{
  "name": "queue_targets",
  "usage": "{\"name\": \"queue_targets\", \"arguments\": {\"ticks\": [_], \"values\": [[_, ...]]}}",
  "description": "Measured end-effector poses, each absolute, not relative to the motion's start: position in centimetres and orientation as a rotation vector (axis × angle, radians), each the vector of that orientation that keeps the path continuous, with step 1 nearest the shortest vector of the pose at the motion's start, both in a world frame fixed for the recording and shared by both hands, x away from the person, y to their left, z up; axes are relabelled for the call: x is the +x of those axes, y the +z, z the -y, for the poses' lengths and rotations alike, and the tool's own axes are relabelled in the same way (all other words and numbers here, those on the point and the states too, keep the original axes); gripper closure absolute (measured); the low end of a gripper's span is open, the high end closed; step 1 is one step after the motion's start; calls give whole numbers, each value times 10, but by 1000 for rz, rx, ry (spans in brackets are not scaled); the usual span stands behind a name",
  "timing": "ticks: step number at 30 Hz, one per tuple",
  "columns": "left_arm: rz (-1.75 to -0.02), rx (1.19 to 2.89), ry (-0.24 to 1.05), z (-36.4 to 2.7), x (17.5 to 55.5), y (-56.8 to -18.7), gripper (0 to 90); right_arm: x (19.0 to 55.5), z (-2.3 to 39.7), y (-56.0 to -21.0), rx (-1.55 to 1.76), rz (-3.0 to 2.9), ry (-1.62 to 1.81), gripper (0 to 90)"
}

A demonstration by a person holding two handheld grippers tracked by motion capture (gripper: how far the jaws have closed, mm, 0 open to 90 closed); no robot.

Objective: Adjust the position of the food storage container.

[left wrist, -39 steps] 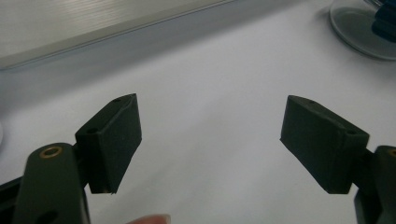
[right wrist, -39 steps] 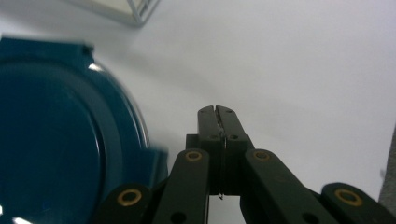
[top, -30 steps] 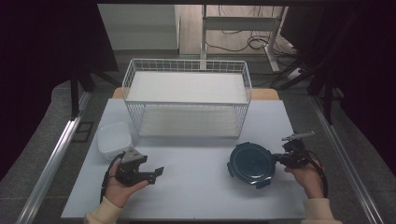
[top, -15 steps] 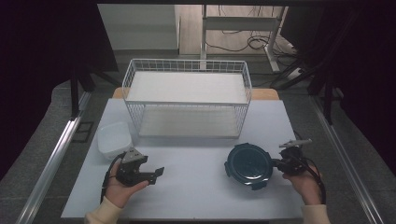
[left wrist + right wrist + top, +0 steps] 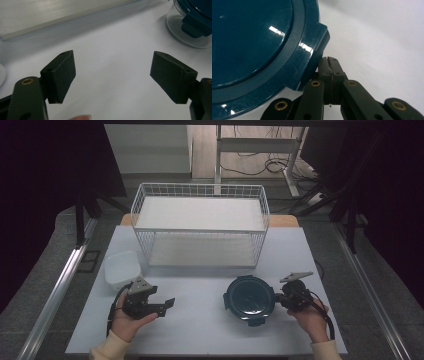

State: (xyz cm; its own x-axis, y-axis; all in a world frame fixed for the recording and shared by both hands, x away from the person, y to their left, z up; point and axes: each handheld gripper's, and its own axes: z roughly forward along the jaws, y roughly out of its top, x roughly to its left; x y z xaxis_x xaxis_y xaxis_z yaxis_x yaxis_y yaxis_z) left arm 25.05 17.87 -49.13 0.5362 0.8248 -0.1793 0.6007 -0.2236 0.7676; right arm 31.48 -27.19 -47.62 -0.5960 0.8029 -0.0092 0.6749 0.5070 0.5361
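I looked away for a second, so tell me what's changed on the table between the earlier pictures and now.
The right gripper, jaws shut, has slid leftward against the round container with the dark teal lid, and the container has shifted slightly left with it. The left gripper stayed open in place; the wire basket and the white tub have not moved.

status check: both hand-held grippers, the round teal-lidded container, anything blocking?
Left hand-held gripper open, idle on table. Right hand-held gripper shut, tips against a lid tab of the teal-lidded container. Container upright, lid on. Wire basket behind, well apart.
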Motion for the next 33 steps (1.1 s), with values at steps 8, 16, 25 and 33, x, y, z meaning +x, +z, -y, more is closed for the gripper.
{"name": "queue_targets", "arguments": {"ticks": [8, 16, 25, 33], "values": [[-1157, 1938, 335, -177, 251, -492, 200, 310, 249, -474, 1188, -2522, 724, 897], [-1153, 1940, 337, -177, 251, -491, 200, 303, 224, -476, 1094, -2567, 705, 897], [-1158, 1937, 335, -177, 251, -492, 200, 299, 210, -477, 1056, -2599, 709, 896], [-1151, 1947, 339, -175, 252, -492, 200, 298, 191, -479, 1006, -2617, 699, 896]]}}
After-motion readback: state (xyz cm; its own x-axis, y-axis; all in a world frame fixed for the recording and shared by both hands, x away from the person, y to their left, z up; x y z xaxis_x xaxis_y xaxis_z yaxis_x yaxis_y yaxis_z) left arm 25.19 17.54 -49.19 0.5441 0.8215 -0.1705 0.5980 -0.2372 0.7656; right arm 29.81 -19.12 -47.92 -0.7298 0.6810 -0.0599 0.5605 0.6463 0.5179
